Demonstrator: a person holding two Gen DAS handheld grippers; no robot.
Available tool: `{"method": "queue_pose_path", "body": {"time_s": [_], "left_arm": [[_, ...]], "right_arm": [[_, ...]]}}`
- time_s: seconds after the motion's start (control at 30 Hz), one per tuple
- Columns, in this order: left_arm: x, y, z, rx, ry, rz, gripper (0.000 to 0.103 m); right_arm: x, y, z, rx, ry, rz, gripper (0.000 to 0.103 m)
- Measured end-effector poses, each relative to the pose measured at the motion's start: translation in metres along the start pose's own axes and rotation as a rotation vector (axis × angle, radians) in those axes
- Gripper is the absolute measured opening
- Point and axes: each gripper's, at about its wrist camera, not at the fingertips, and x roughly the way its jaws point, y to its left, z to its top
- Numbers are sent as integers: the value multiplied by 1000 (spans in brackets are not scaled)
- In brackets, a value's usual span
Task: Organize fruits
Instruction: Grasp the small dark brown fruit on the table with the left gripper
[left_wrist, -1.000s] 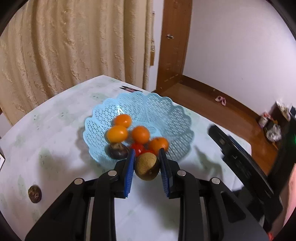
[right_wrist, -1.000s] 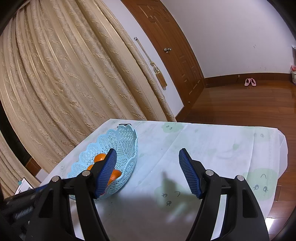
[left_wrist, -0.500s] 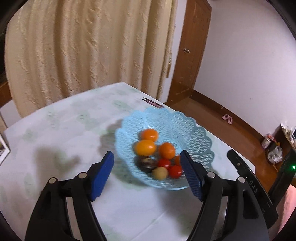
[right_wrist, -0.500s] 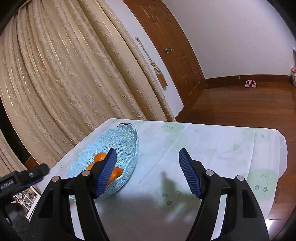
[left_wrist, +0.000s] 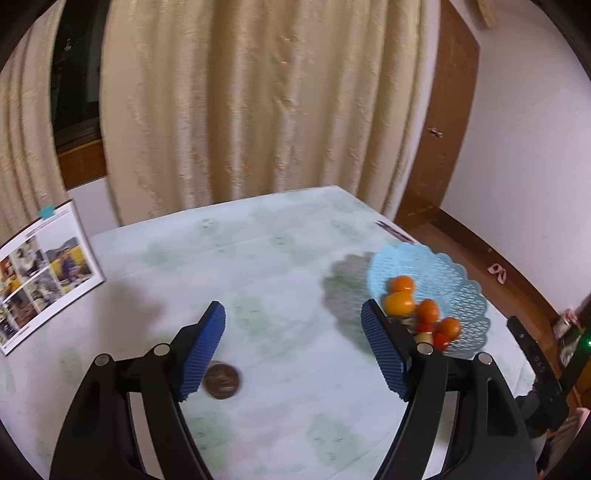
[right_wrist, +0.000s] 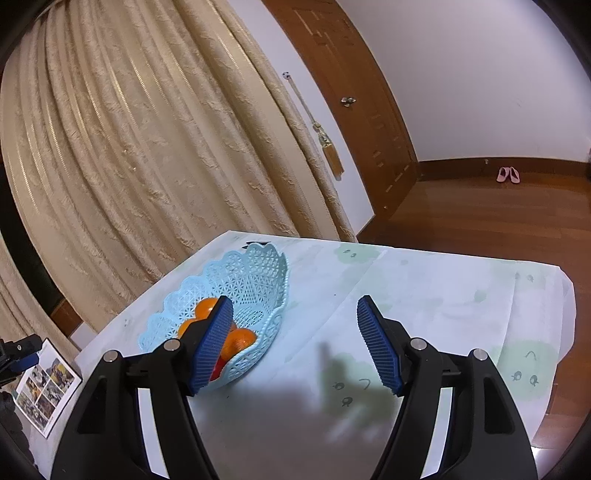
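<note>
A light blue lattice basket (left_wrist: 469, 295) stands on the table at the right of the left wrist view. It holds several oranges (left_wrist: 399, 302), small red fruits (left_wrist: 441, 339) and a pale brown fruit (left_wrist: 424, 338). My left gripper (left_wrist: 293, 317) hovers over the cloth to the basket's left, its jaws opening with nothing between them. A dark brown round fruit (left_wrist: 221, 380) lies on the table beside its left finger. In the right wrist view my right gripper (right_wrist: 293, 314) stands open over the cloth, nothing in it, with the basket (right_wrist: 255, 269) and an orange (right_wrist: 242, 339) to its left.
A photo booklet (left_wrist: 44, 273) lies at the table's left edge. Cream curtains (left_wrist: 258, 110) hang behind the table and a wooden door (right_wrist: 351, 92) stands at the right. The table edge drops to a wooden floor (right_wrist: 498, 221) with pink slippers (right_wrist: 509, 174).
My left gripper let go of the brown fruit into the basket, opened wide, and swung left and up away from the basket. The right gripper has not moved.
</note>
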Motion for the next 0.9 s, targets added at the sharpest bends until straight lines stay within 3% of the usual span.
{"method": "queue_pose_path", "body": {"time_s": [0.13,0.33,0.57,0.9], "left_arm": [[6,18,-8,-3,41,30,79],[44,36,-33,-10,167,71,79],[83,56,-56,-46,283,95,65],[98,55,-68,-35,323,98,42]], "right_arm": [[-2,3,-1,-17,-5,8,72],[-4,7,-3,-34,2,4,74],[-6,15,-8,-71,33,9,74],[-9,49,-20,-149,85,74,74]]}}
